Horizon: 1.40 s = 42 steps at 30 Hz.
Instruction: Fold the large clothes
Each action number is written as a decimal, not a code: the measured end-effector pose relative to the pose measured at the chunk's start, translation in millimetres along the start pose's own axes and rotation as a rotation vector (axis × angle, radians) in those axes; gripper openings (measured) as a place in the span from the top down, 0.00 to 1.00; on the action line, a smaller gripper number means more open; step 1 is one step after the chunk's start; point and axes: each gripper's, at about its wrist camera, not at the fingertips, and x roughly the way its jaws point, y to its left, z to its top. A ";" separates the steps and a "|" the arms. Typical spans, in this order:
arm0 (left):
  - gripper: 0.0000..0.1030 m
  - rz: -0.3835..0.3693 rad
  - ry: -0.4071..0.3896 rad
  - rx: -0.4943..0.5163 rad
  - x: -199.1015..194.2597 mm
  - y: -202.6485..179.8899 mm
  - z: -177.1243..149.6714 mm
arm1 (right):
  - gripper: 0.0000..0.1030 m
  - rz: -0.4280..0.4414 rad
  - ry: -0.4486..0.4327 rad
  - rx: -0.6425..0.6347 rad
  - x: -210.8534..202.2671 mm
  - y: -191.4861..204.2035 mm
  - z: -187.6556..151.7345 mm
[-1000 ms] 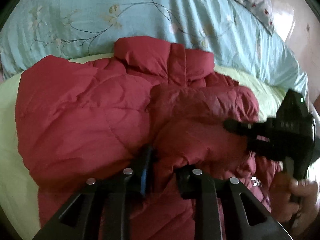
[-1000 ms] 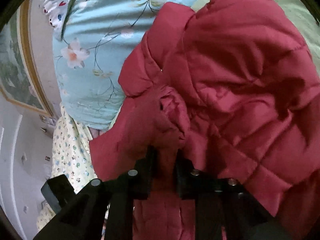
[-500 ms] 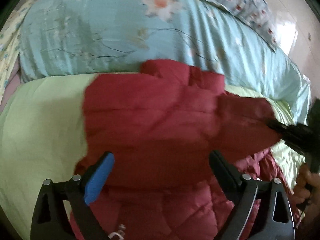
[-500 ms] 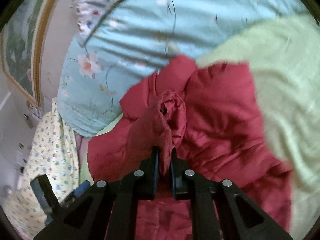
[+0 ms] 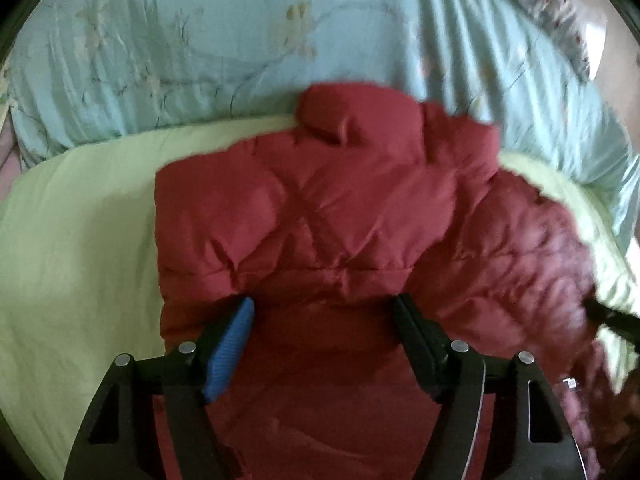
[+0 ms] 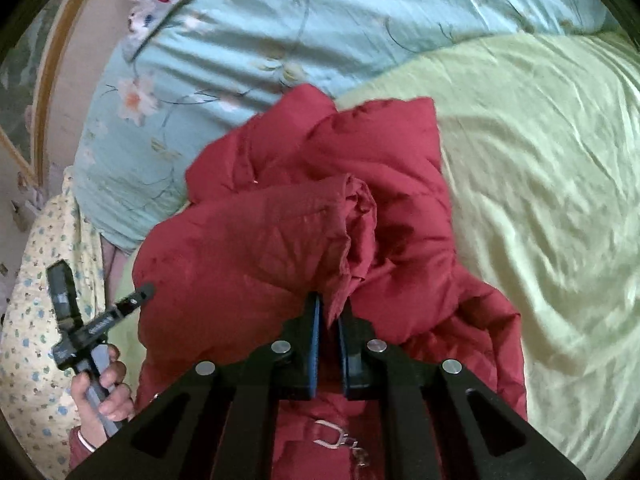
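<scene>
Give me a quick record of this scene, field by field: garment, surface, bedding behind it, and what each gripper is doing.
garment: red puffer jacket, lying partly folded
surface: light green sheet
bedding behind: pale blue floral quilt past the jacket's collar
left gripper: open over the jacket, jaws just closed in a little, nothing pinched between them
right gripper: shut on a bunched fold of the jacket's sleeve, lifted off the rest
hardware: metal clasp near the jacket's lower edge
</scene>
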 end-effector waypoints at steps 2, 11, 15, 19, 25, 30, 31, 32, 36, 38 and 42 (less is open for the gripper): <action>0.30 0.000 0.008 -0.009 7.3 0.9 -1.2 | 0.85 -0.003 -0.001 0.006 -1.3 0.0 1.2; 0.28 0.048 -0.003 -0.020 9.7 -4.8 -7.0 | 0.68 -0.085 -0.162 -0.235 -35.9 70.6 7.7; 0.27 0.104 0.001 0.000 8.2 -7.0 -10.3 | 0.65 -0.119 -0.013 -0.267 16.7 76.0 9.0; 0.34 0.055 -0.020 -0.016 -17.6 -6.1 -11.3 | 0.68 -0.165 0.066 -0.240 56.1 48.3 5.3; 0.43 0.022 -0.126 0.049 -50.4 -26.0 2.1 | 0.66 -0.160 0.047 -0.256 58.2 47.3 0.8; 0.40 0.088 0.002 0.041 5.1 -19.1 9.6 | 0.65 -0.151 0.051 -0.262 57.2 48.2 0.0; 0.39 0.088 0.010 0.033 12.9 -14.4 7.6 | 0.65 -0.150 0.053 -0.258 56.8 47.4 1.3; 0.39 0.086 0.010 0.030 15.1 -13.3 7.2 | 0.65 -0.152 0.055 -0.255 56.4 48.5 2.4; 0.39 0.090 0.010 0.024 17.6 -8.7 7.1 | 0.65 -0.171 -0.007 -0.281 28.8 62.8 -1.5; 0.39 0.093 0.011 0.022 17.7 -6.0 6.7 | 0.65 -0.187 -0.026 -0.299 24.0 65.7 -2.7; 0.39 0.103 -0.006 0.012 -2.5 -1.1 5.3 | 0.66 -0.233 0.059 -0.283 46.1 44.9 -3.9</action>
